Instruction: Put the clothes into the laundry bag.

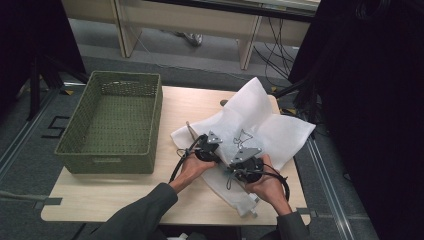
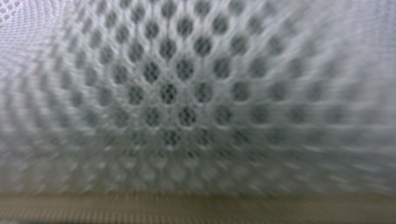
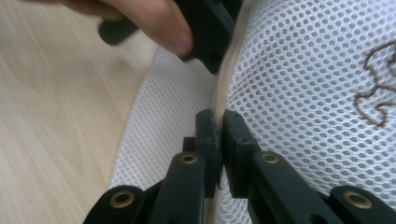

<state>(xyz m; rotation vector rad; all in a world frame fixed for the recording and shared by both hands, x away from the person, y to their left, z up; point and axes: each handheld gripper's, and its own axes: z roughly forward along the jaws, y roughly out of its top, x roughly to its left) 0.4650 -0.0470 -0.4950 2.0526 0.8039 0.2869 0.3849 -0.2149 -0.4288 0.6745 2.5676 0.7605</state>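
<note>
— On the table (image 1: 100,200), right of the basket, what is lying there?

— White mesh laundry bag (image 1: 260,125) is lying spread and rumpled on the wood, its beige zipper seam (image 3: 217,100) running along one edge and a brown stitched motif (image 3: 380,100) showing on the netting.

— How are the jaws holding it?

— Right gripper (image 3: 220,122) is pinching the zipper seam, its jaws clenched tight on that edge. I judge it is anchoring the seam so the other hand can work along it.

— And the other one?

— Left gripper (image 1: 207,147) is sitting just beside it on the same bag, its camera pressed right up against the mesh (image 2: 187,93). Whether its jaws are gripping the fabric, I cannot tell; its own jaws are hidden.

— Anything nearby?

— Green woven basket (image 1: 112,125) is standing empty at the left, apart from the bag, probably waiting to receive it.
</note>
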